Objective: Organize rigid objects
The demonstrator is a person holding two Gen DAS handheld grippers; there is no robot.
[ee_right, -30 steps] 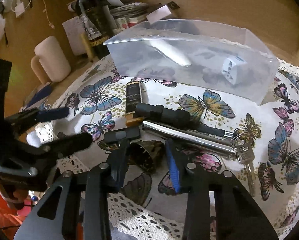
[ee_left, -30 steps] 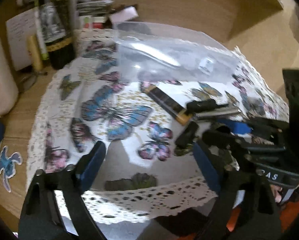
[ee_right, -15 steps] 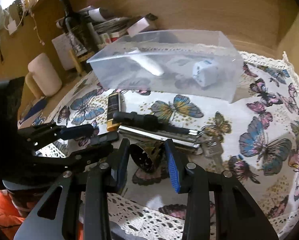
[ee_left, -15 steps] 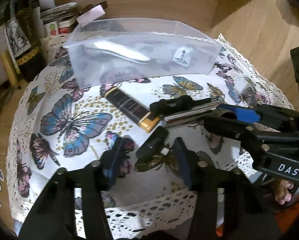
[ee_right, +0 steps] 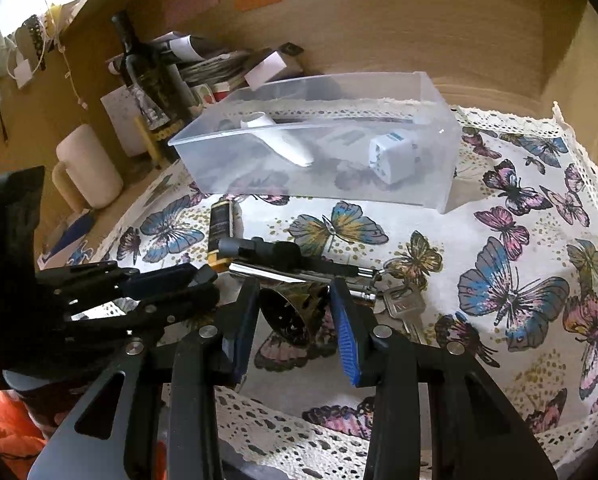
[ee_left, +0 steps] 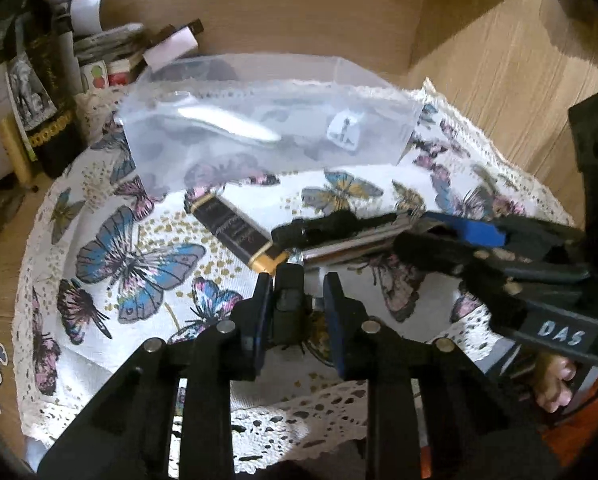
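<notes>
A clear plastic bin (ee_right: pixel 399 184) holds a white adapter (ee_right: pixel 393 158) and a white tube (ee_right: pixel 279 140). In front of it lie a black-and-gold lighter (ee_left: pixel 239 236), a black tool (ee_right: pixel 275 252), a silver rod with keys (ee_right: pixel 399 304) and a dark bell-shaped cup (ee_right: pixel 289 312). My left gripper (ee_left: pixel 297 300) has its jaws narrowed around a small black USB stick (ee_left: pixel 289 304), touching the left finger only. My right gripper (ee_right: pixel 295 312) straddles the dark cup, jaws close around it.
A butterfly-print cloth with a lace edge (ee_right: pixel 519 280) covers the table. A dark bottle (ee_right: pixel 151 80), a cream mug (ee_right: pixel 87 168) and stacked papers (ee_right: pixel 219 68) stand at the back left. A wooden wall (ee_right: pixel 419 32) rises behind the bin.
My left gripper has moved forward over the USB stick and narrowed its jaws around it. My right gripper has stayed around the dark cup.
</notes>
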